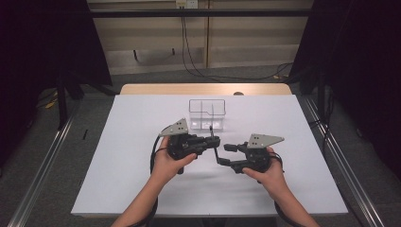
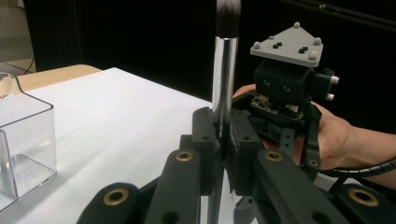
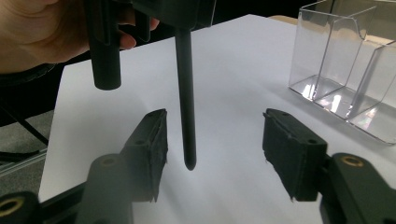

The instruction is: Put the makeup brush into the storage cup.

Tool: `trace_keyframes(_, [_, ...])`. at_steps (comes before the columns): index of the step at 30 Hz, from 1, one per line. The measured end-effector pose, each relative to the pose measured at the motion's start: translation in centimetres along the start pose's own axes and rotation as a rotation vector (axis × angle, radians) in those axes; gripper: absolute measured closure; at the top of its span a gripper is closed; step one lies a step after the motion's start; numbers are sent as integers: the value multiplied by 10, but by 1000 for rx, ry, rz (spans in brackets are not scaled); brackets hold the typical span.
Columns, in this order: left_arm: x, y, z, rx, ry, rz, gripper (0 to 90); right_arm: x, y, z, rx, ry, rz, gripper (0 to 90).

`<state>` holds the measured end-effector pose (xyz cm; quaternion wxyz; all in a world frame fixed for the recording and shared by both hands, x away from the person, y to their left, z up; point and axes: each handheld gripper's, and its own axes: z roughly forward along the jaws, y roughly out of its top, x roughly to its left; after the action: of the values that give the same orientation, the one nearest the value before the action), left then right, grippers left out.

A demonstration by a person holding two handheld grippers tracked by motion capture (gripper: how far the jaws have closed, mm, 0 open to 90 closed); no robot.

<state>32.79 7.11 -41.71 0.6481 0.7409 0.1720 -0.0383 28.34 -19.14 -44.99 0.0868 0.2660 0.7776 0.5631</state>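
High view: left hand-held gripper [image 1: 211,140] holds makeup brush [image 1: 213,137] upright.

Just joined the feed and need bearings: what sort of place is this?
Probably a lab recording booth, not a home: a white table hemmed by black curtains, metal floor rails, and cables running to a wall socket.

White-topped table [image 1: 142,189] with a pale wood edge [image 1: 205,89] at its far side, on grey carpeted floor [image 1: 56,156]. Black curtains [image 1: 42,47] at both sides, metal floor rails [image 1: 42,175] along the table's flanks. Beige panelled wall [image 1: 151,33] behind, with a socket [image 1: 186,4] near the top and black cables [image 1: 198,71] trailing down to the floor; even, dim lighting.
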Motion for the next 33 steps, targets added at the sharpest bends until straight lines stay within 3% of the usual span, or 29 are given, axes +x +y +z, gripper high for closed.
trace_keyframes(16, [1, 2, -4, -1, 23, 24, 835, -7, -4, -19, -17, -30, 20, 149])
trace_keyframes(33, [3, 6, -6, -1, 46, 44, 835, -17, -11, -44, -36, -82, 35, 63])
